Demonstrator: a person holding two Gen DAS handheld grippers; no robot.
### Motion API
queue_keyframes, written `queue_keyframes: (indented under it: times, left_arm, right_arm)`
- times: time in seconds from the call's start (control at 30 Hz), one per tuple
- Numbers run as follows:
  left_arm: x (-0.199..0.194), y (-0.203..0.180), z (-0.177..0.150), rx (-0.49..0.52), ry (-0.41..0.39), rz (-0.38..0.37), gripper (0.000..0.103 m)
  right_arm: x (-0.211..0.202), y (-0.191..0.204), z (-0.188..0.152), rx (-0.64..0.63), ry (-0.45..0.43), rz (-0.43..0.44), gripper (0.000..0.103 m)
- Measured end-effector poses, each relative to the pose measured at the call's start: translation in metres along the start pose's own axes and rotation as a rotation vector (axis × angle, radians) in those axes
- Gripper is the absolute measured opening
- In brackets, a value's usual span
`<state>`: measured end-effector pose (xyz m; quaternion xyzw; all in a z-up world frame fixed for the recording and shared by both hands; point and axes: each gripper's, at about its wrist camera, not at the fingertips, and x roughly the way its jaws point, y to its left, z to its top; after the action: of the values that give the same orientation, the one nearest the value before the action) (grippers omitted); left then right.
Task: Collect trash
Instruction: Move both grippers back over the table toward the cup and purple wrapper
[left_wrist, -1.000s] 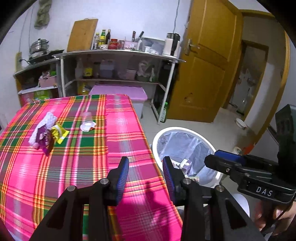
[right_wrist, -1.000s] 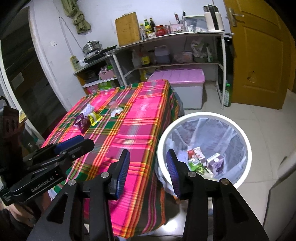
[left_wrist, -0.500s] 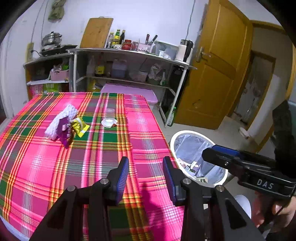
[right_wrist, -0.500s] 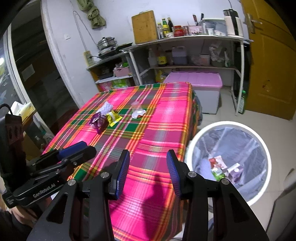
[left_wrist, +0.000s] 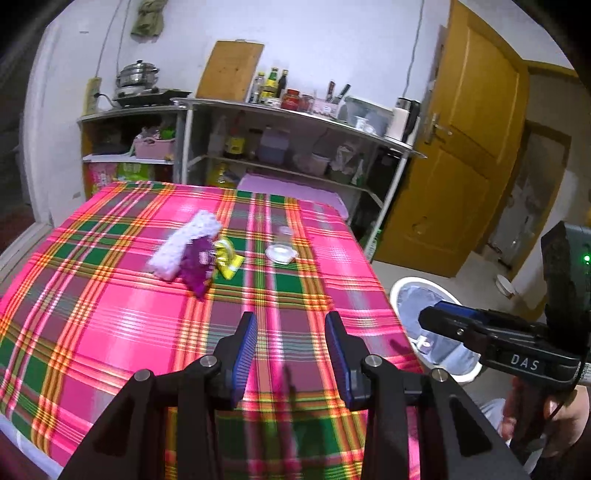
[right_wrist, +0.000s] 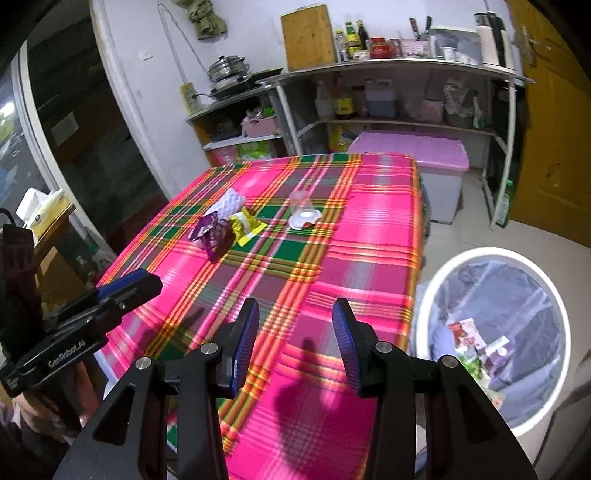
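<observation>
Left tongs: blue pads apart, nothing between them, hovering over the near part of the worktop. Right tongs: also apart, empty, over the near right corner of the worktop, just beside the bin.

Both pairs point at the middle of the plaid cloth. Nothing is gripped on either side.

Trash left on the worktop, all well ahead of both tongs:
- white wrapper, farthest left of the cluster
- purple wrapper, touching or overlapping the white one
- yellow wrapper, right against the purple one
- clear cup standing by its peeled lid, a little right of the cluster and apart from it

Right view agrees: purple, yellow, white, cup, same order.

The bin stands on the floor off the right edge of the worktop, lined with a clear bag. Several pieces already lie inside: a red-and-white packet, a small purple-white carton, something green below them. So I'd say part of the job is done.

Estimate: roughly midway. Some items binned, about four to five pieces left, depending on whether cup and lid go together.

Likely next: reach in to the cluster. The wrappers are stacked on each other, so one pinch could drag a neighbour along. The cup is thin and clear, and probably crushes easily.
</observation>
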<state>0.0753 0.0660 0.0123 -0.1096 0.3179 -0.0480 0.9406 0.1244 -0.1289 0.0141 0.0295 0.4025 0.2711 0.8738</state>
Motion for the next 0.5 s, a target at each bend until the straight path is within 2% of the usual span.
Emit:
queue_keyframes:
  times: [0.5]
  left_arm:
    - [0.031,0.066,0.021,-0.07,0.027,0.126,0.038]
  right_arm:
    - [0.056,0.009,0.041,-0.035,0.036,0.026,0.043]
